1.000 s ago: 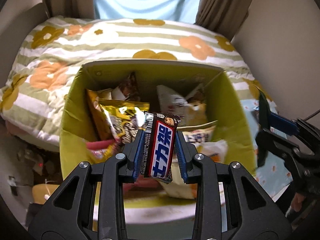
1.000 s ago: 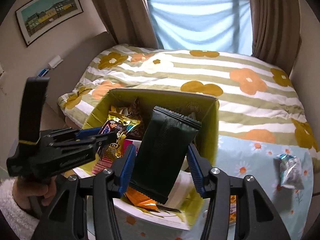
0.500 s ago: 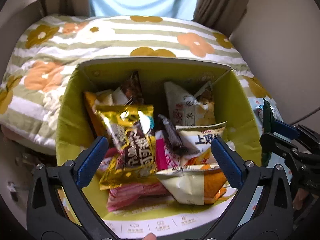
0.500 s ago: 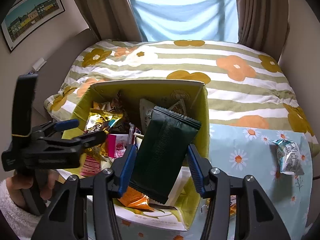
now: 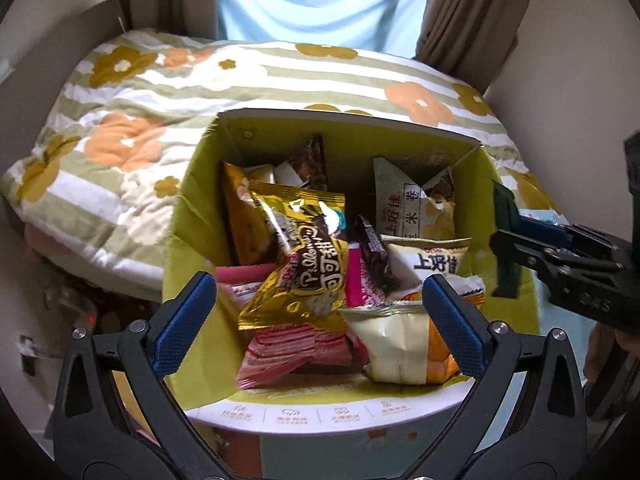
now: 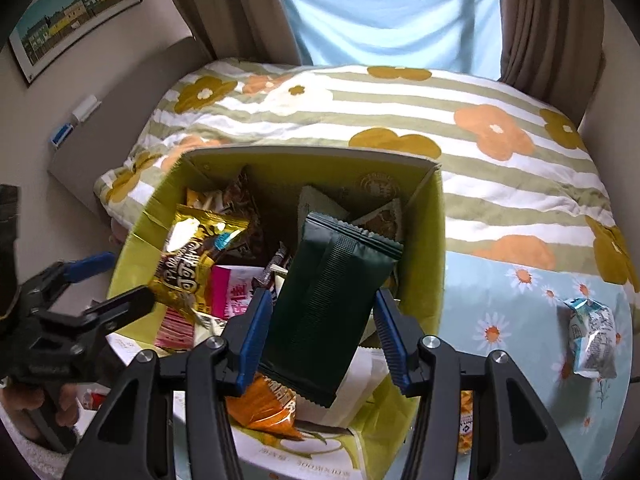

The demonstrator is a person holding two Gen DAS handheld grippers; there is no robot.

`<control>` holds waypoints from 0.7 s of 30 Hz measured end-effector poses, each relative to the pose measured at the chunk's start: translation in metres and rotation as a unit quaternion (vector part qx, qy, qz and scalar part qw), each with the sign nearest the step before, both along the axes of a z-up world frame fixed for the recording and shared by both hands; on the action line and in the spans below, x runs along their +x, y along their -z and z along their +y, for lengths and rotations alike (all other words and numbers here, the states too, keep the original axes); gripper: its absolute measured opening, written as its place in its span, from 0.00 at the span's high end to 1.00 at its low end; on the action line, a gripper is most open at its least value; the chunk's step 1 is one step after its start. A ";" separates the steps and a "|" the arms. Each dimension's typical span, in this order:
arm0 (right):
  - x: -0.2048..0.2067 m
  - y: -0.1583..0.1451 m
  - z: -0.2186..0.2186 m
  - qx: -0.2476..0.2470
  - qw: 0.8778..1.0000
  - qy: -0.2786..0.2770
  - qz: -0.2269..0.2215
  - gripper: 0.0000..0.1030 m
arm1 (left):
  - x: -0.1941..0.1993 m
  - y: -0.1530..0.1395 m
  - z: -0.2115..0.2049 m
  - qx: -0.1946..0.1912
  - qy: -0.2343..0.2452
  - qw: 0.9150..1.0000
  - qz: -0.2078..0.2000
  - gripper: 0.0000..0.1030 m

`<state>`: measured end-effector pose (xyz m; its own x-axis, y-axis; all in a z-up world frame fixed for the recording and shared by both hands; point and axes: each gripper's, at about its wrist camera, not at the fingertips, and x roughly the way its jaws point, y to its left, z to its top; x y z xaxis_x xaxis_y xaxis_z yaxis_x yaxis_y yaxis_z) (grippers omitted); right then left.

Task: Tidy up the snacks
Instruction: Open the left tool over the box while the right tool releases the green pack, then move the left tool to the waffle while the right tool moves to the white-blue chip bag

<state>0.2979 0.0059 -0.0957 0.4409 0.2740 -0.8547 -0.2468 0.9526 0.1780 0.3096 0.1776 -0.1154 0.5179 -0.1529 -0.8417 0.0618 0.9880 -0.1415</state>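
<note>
Dark green and ribbed, the snack packet [image 6: 332, 304] is clamped upright between the blue pads of my right gripper [image 6: 320, 336], held over the near right part of the yellow-green box [image 6: 434, 248]. My left gripper [image 5: 320, 320] hangs over the box's near edge with its jaws spread wide and nothing between them. Below lie the gold bag [image 5: 308, 256], a pink wafer pack [image 5: 296, 352] and a cream pouch [image 5: 394, 344] (one blue-white packet [image 6: 592, 336] sits apart on the daisy cloth [image 6: 520, 320]).

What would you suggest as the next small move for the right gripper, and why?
Probably open the right gripper and let go: it grips the dark green packet above the green box of snacks, while the left gripper is open and empty.
</note>
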 end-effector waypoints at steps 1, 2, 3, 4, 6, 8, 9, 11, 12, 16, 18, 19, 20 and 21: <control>0.001 0.003 0.001 -0.005 1.000 0.000 -0.001 0.28 | -0.003 -0.001 0.001 0.002 -0.002 1.000 -0.002 0.01; 0.001 0.005 0.001 -0.007 1.000 0.002 -0.005 0.14 | -0.005 -0.001 0.002 0.003 -0.004 1.000 -0.003 0.01; -0.002 0.006 0.000 0.001 1.000 0.004 -0.013 0.00 | -0.008 -0.002 0.004 0.001 -0.007 1.000 -0.003 0.01; -0.005 0.006 -0.002 0.009 1.000 0.004 -0.015 0.00 | -0.010 -0.001 0.006 -0.001 -0.010 1.000 -0.003 0.01; -0.011 0.007 -0.004 0.015 1.000 0.007 -0.006 0.00 | -0.015 0.000 0.009 -0.005 -0.018 1.000 -0.001 0.01; -0.018 0.009 -0.005 0.002 1.000 0.008 0.006 0.00 | -0.018 0.002 0.012 -0.016 -0.023 1.000 0.004 0.01; -0.023 0.009 -0.005 -0.001 1.000 0.008 0.007 0.00 | -0.019 0.003 0.012 -0.020 -0.025 0.999 0.006 0.01; -0.029 0.007 -0.005 0.002 1.000 0.009 0.008 0.00 | -0.022 0.003 0.012 -0.017 -0.024 1.000 0.006 0.01; -0.033 0.005 -0.006 0.005 1.000 0.010 0.008 0.00 | -0.024 0.002 0.011 -0.013 -0.024 1.000 0.005 0.01; -0.045 -0.008 -0.014 0.015 1.000 0.027 -0.005 0.00 | -0.027 -0.005 0.003 -0.012 -0.012 1.000 -0.005 0.01; -0.050 -0.015 -0.021 0.011 0.999 0.039 -0.014 0.00 | -0.026 -0.009 -0.003 -0.017 -0.001 1.000 -0.010 0.01; -0.053 -0.020 -0.026 0.009 0.999 0.048 -0.018 0.00 | -0.026 -0.010 -0.006 -0.018 0.003 1.000 -0.011 0.01; -0.055 -0.022 -0.029 0.007 0.998 0.054 -0.020 0.00 | -0.026 -0.011 -0.009 -0.019 0.008 1.000 -0.012 0.01; -0.057 -0.026 -0.036 0.005 0.998 0.063 -0.024 0.00 | -0.025 -0.012 -0.014 -0.022 0.014 1.000 -0.012 0.01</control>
